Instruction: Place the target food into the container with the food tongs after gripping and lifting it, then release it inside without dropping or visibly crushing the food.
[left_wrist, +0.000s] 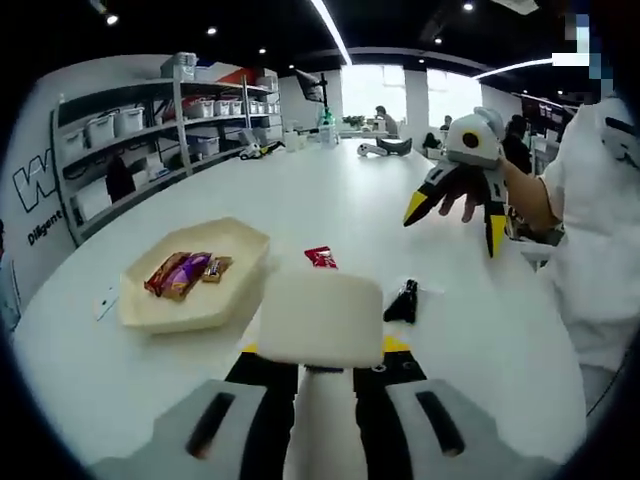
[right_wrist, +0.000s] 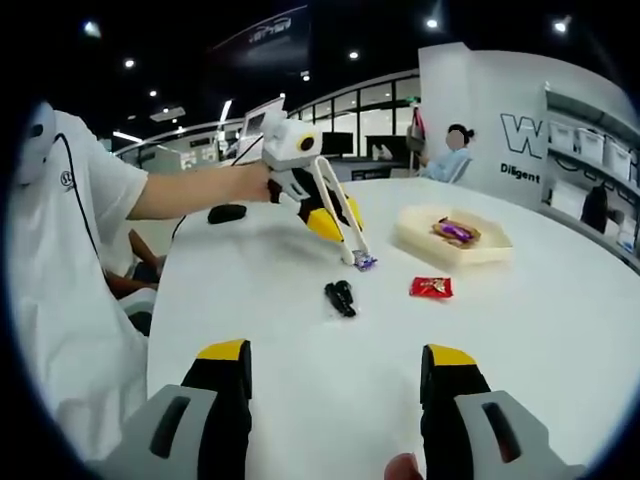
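**Presently: tongs holding purple sweet, short of the tray**

Left gripper view, near field: left gripper (left_wrist: 322, 350) has its jaws closed on the white food tongs (left_wrist: 320, 318), whose broad end blocks the view of the tong tips. Beyond the tongs, a black object (left_wrist: 403, 300) and a red packet (left_wrist: 320, 257) lie on the white table (left_wrist: 400, 215), both outside the cream tray (left_wrist: 245, 250) and near its rim. The tray holds several wrapped snacks (left_wrist: 185, 272).

Right gripper (left_wrist: 455, 230) is held in a hand above the table, well apart from the tray, with its yellow-tipped jaws spread and nothing between them.

Right gripper view: the right gripper's (right_wrist: 337, 352) own jaws stand wide apart over bare table (right_wrist: 250, 280). Past them are the black object (right_wrist: 340, 298) and red packet (right_wrist: 431, 288). The left gripper (right_wrist: 335, 218) points the tongs (right_wrist: 345, 235) downward. A small purple-wrapped sweet (right_wrist: 365, 263) is pinched at the tong tips, outside the tray (right_wrist: 410, 232) and near its side. Contact with the table cannot be told. A purple snack (right_wrist: 455, 231) lies in the tray.

Far: shelving with bins (left_wrist: 130, 120)
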